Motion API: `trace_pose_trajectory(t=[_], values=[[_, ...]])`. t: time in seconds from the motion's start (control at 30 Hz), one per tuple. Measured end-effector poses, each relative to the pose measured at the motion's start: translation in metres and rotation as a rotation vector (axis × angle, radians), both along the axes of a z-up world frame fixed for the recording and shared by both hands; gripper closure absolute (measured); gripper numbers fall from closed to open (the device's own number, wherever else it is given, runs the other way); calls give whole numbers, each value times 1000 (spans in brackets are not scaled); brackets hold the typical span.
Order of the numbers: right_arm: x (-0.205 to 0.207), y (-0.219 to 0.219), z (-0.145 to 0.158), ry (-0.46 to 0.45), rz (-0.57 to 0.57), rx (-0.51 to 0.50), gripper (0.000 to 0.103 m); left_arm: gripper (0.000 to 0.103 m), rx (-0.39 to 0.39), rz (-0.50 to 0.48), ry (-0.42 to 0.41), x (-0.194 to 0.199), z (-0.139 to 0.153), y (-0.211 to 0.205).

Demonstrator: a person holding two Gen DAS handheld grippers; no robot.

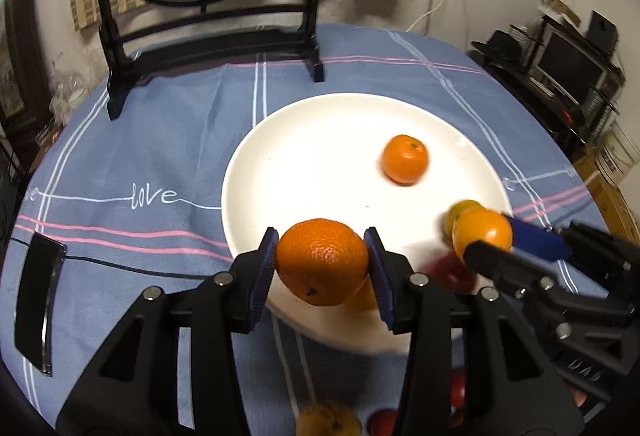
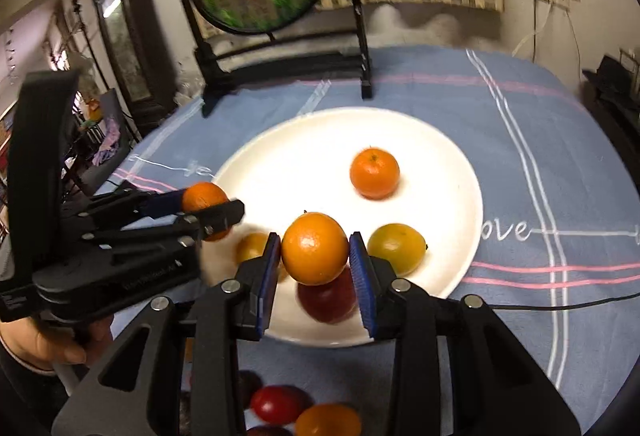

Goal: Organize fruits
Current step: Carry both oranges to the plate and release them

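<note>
The surface under a blue striped cloth [image 1: 168,140] carries a round white plate [image 1: 312,140] near its middle, one small orange tangerine [image 1: 405,158] lying toward the plate's far edge; above the near rim the left tool [image 1: 322,262] pinches a large orange [image 1: 322,261], while the right tool [image 2: 315,248] pinches a rounder yellow-orange fruit [image 2: 315,248]

White plate [image 2: 452,172] on a blue tablecloth [image 2: 520,124] striped pink and white; orange mandarins [image 2: 375,173], one yellow-green fruit [image 2: 397,248], one dark red fruit [image 2: 328,302]; black grippers with blue pads [image 1: 267,268]
</note>
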State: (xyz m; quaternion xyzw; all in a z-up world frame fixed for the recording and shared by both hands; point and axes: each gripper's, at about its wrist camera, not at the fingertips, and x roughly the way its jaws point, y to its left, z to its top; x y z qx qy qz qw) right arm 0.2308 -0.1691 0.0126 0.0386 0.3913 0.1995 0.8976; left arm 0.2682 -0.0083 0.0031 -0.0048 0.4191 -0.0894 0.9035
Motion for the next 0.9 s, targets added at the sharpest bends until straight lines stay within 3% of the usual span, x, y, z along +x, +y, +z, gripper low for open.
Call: trace_pose_trajectory(t=[0.07, 0.13, 0.2, 0.37, 0.73, 0.9], values=[[2, -6, -8, 17, 9, 25, 63, 37, -11, 7, -16, 1, -3, 0], [0, -11, -10, 18, 6, 29, 60, 35, 6, 17, -45, -1, -2, -1], [-2, -15, -10, 10, -8, 38, 50, 33, 6, 9, -52, -2, -1, -2], [-7, -20, -5, 0, -16, 68, 48, 24, -1, 19, -74, -10, 6, 0], [-18, -30, -4, -11, -45, 92, 44, 22, 25, 6, -80, -62, 7, -4], [-31, -37, -5, 3, -42, 120, 40, 22, 13, 27, -39, -86, 2, 4]])
